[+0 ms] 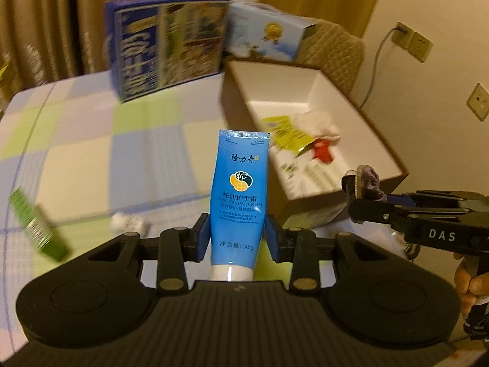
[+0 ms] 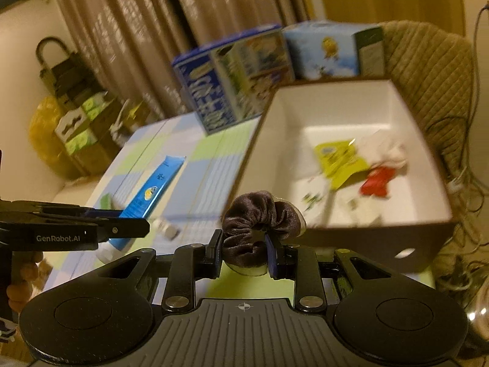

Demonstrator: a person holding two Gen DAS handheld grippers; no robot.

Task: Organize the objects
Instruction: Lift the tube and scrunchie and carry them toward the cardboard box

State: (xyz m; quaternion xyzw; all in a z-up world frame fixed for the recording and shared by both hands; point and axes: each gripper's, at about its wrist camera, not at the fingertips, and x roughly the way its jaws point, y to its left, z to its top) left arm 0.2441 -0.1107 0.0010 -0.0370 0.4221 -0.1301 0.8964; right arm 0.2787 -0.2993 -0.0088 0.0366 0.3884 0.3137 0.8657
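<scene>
1. My left gripper (image 1: pixel 237 235) is clamped on a blue hand cream tube (image 1: pixel 239 195). The blue pads (image 1: pixel 202 237) press its sides just above the white cap, and the crimped end points up and away from me.
2. My right gripper (image 2: pixel 244 252) pinches a dark velvet scrunchie (image 2: pixel 259 217), which bulges up above the fingers. In the left wrist view the same scrunchie (image 1: pixel 365 183) sits at the tip of that gripper, near the near right corner of the box.
3. The open cardboard box (image 2: pixel 336 94), white inside, stands on the right side of the table. It holds a yellow-green packet (image 2: pixel 339 159), a red item (image 2: pixel 376 182), something white and crumpled, and some white packets; blur hides the details.
4. From my right wrist view, the tube (image 2: pixel 152 188) in my left gripper sits to the left of the box, above the table.
5. The checked tablecloth (image 1: pixel 91 140) covers the table. On it, near left, lie a green box (image 1: pixel 36 223) and a small white object (image 1: pixel 126 221), too blurred to name.
6. At the far edge stand a dark blue carton (image 1: pixel 165 55) and, to its right, a light blue carton (image 1: pixel 266 33), just behind the open box.
7. A hand (image 1: pixel 470 281) grips the handle of my right gripper at the right edge.
</scene>
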